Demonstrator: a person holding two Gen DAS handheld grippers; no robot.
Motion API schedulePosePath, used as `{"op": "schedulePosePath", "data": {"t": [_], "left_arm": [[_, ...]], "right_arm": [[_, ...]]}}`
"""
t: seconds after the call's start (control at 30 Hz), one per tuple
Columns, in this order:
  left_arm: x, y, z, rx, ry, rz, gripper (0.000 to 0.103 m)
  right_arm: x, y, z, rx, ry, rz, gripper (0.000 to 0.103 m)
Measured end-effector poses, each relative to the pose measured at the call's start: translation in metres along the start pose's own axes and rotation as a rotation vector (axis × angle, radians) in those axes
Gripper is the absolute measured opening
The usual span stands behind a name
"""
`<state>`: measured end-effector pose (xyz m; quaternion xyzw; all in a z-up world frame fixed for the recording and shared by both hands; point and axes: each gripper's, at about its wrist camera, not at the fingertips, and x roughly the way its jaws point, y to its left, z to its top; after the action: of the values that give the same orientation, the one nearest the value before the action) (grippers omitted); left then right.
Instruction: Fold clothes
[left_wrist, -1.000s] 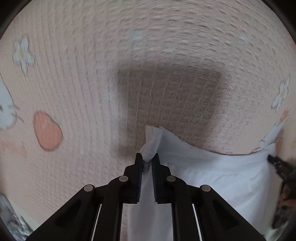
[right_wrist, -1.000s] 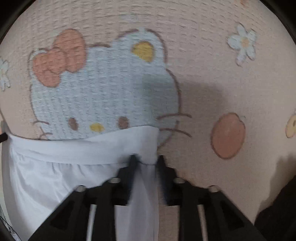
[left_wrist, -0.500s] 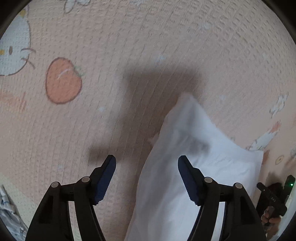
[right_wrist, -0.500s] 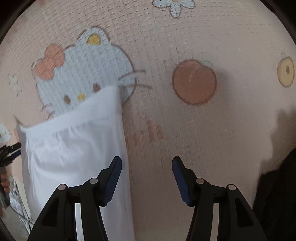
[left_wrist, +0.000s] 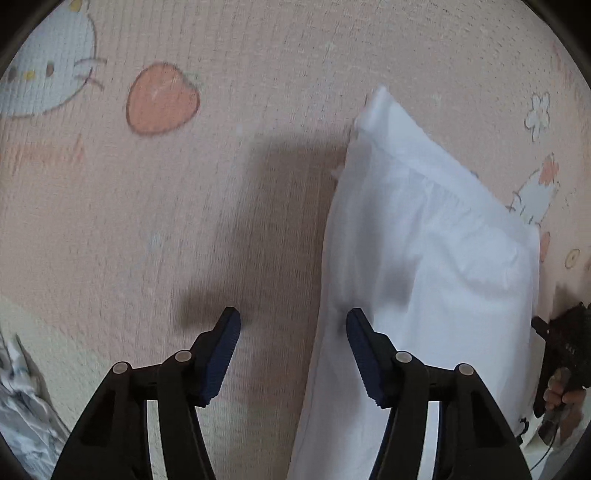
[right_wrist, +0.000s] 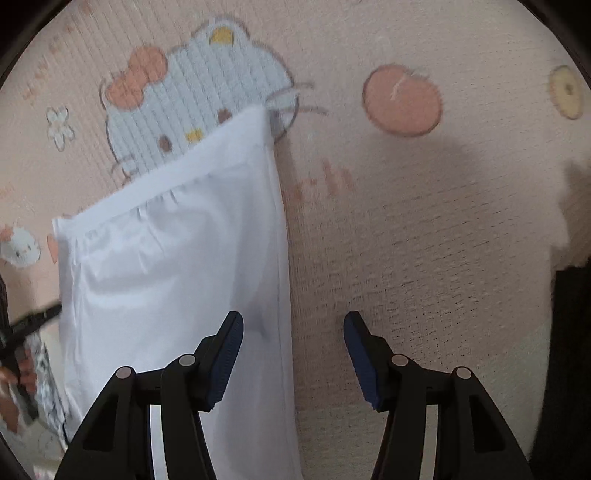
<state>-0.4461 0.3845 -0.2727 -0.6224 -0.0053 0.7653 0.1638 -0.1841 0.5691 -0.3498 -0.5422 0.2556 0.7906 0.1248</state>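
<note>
Both claws off, white garment lies flat!

Left claw (left_wrist: 291, 332), a second ago pinching a corner, now gapes empty and is narrowing; white garment (left_wrist: 424, 280) rests on the pink cartoon mat (left_wrist: 221, 203); right claw (right_wrist: 291, 332) wide, empty. Fold placed.

Both the left gripper (left_wrist: 293, 325) and right gripper (right_wrist: 293, 325) have let go of the white garment (left_wrist: 424, 266), left jaws now closing
</note>
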Motion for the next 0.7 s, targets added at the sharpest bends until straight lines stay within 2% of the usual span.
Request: {"op": "schedulePosePath", "data": {"t": [0.07,0.1,0.13,0.17,0.27,0.3,0.33,0.4,0.5,0.6,0.7], "left_arm": [[-0.004,-0.009,-0.017,0.008,-0.009,-0.001,0.057],[-0.01,-0.004,-0.034,0.011,-0.014,0.0,0.051],[-0.02,0.017,-0.061,0.012,-0.017,0.003,0.047],[-0.02,0.015,-0.063,0.013,-0.014,0.007,0.043],[-0.018,0.007,-0.069,0.004,-0.015,-0.014,0.043],[-0.018,0.004,-0.071,0.0,-0.016,-0.023,0.042],[-0.018,0.001,-0.072,-0.004,-0.017,-0.032,0.038],[-0.017,-0.005,-0.076,-0.006,-0.023,-0.04,0.016],[-0.014,-0.018,-0.078,0.041,-0.063,0.038,0.011],[-0.011,-0.018,-0.073,-0.006,-0.08,0.052,0.011],[-0.011,-0.03,-0.072,0.023,-0.074,0.092,0.012]], "right_arm": [[-0.001,0.001,-0.003,0.01,0.001,0.002,0.056],[-0.003,0.002,-0.004,0.009,0.0,0.0,0.055],[-0.004,0.002,-0.004,0.011,0.003,-0.001,0.055],[-0.005,0.002,-0.006,0.016,0.004,-0.004,0.055],[-0.007,0.006,-0.011,0.011,0.002,-0.017,0.055],[-0.008,0.008,-0.012,0.0,-0.003,-0.027,0.05],[-0.008,0.009,-0.013,-0.016,-0.01,-0.05,0.036],[-0.008,0.015,-0.014,-0.067,-0.024,-0.132,0.025],[-0.009,0.023,-0.014,-0.132,-0.037,-0.171,0.008],[-0.011,0.021,-0.011,-0.145,-0.036,-0.175,0.006],[-0.015,0.02,-0.009,-0.148,-0.025,-0.176,0.003]]}}
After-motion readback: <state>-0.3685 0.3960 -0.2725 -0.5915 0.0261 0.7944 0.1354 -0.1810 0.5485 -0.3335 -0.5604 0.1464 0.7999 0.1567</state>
